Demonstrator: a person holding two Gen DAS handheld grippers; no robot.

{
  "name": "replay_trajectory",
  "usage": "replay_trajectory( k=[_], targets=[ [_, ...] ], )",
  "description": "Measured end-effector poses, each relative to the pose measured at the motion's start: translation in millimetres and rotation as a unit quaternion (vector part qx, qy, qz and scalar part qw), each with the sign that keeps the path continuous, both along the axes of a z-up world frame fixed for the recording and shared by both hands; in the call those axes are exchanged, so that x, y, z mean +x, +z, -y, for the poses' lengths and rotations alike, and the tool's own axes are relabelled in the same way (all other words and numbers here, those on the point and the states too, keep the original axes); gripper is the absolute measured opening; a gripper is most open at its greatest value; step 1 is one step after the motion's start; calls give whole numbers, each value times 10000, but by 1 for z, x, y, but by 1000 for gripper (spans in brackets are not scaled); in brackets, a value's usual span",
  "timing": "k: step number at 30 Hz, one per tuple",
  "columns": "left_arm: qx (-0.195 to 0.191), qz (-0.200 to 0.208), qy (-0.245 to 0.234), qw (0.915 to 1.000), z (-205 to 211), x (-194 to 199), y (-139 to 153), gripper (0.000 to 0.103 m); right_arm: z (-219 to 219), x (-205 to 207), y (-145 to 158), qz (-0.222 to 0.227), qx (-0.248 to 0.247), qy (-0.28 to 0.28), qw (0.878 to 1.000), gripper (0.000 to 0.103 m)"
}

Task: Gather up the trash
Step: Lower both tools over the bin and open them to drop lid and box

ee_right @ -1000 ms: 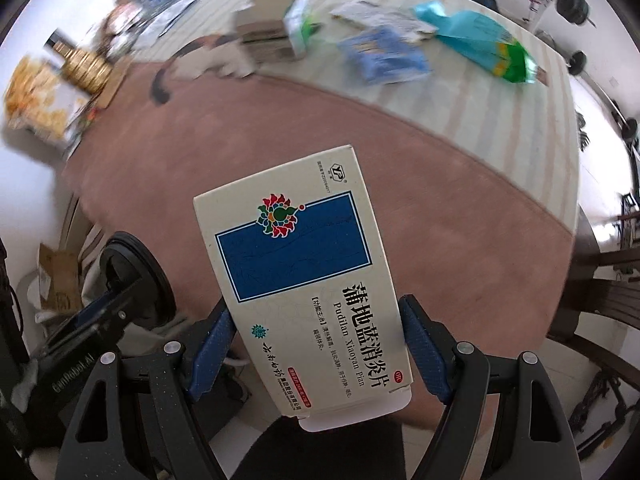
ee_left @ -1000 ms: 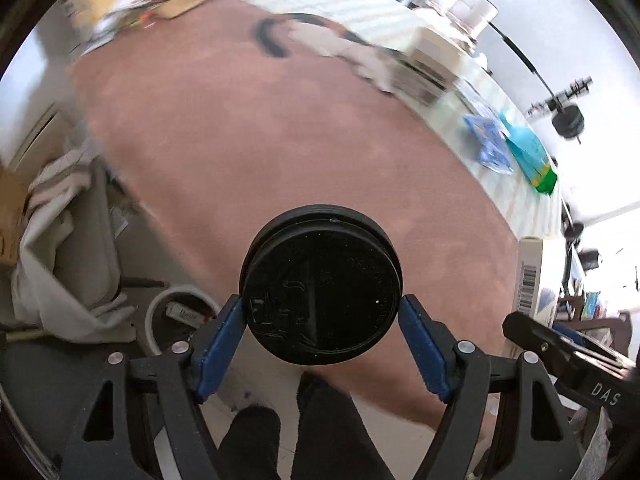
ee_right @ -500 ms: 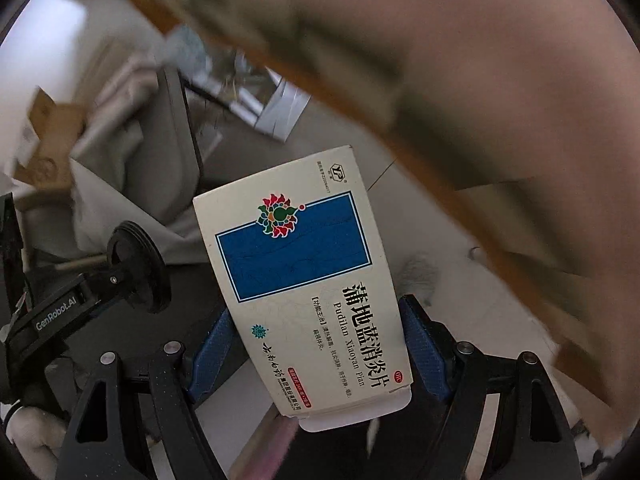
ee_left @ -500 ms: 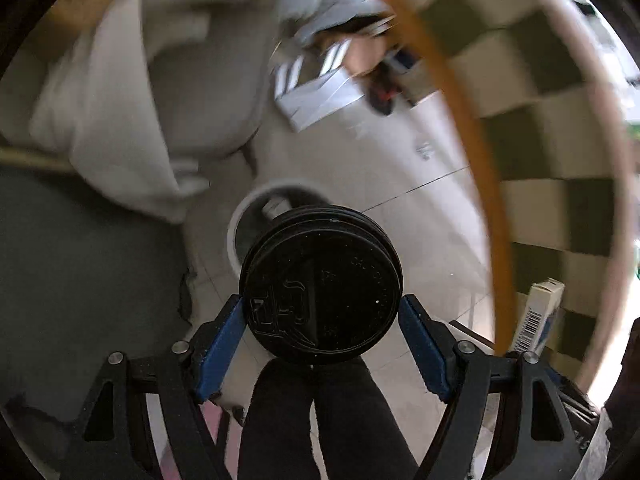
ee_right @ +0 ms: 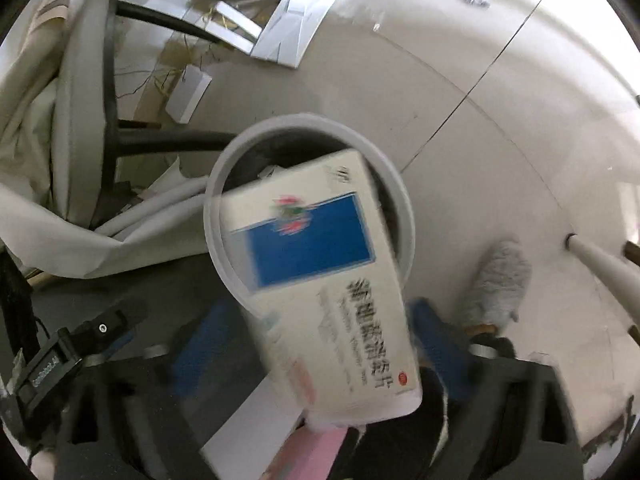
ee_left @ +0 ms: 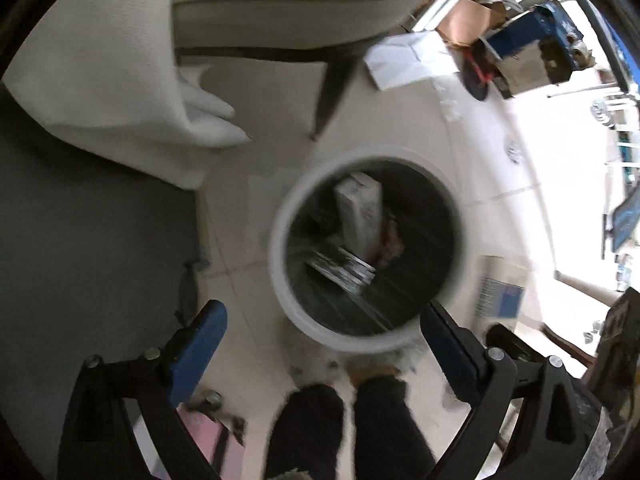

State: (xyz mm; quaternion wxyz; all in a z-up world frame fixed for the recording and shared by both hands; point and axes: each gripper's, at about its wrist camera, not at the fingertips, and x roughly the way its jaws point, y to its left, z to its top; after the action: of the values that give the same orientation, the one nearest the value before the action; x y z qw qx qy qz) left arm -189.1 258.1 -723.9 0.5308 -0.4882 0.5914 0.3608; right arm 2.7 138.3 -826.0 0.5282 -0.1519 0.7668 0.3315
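A round white-rimmed trash bin (ee_left: 280, 264) stands on the tiled floor below both grippers and holds a white box (ee_left: 358, 212) and some foil packs. My left gripper (ee_left: 320, 334) is open and empty above the bin's near rim. In the right wrist view the bin (ee_right: 402, 200) lies under a white medicine box with a blue panel (ee_right: 320, 284). The box is blurred and sits loose between the spread fingers of my right gripper (ee_right: 316, 340), which is open. The black lid is not in view.
A grey chair draped with white cloth (ee_left: 120, 80) stands beside the bin. Papers (ee_right: 296, 28), cardboard and a blue machine (ee_left: 532, 52) lie on the floor beyond. The person's legs (ee_left: 344, 432) and a grey fluffy slipper (ee_right: 496, 284) are near the bin.
Both grippers swung down from the table to over the bin. The left gripper opened and the black lid left it. The right gripper opened and the medicine box is slipping out.
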Motion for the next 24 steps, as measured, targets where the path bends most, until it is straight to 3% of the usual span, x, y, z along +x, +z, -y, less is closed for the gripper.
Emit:
replay_trajectory(
  k=[3, 7, 13, 24],
  targets=[
    [282, -280, -80, 9992, 2, -11, 1, 99, 2, -6, 0, 193, 45, 258, 9995, 103],
    [359, -318, -44, 9988, 6, -22, 13, 99, -2, -12, 14, 517, -47, 634, 9966, 103],
    [531, -485, -290, 9970, 20, -21, 49, 99, -4, -22, 52, 1335, -403, 1245, 9824, 103],
    [694, -362, -449, 9959, 41, -24, 151, 99, 6, -22, 178, 1809, -255, 1483, 9719, 103]
  ],
)
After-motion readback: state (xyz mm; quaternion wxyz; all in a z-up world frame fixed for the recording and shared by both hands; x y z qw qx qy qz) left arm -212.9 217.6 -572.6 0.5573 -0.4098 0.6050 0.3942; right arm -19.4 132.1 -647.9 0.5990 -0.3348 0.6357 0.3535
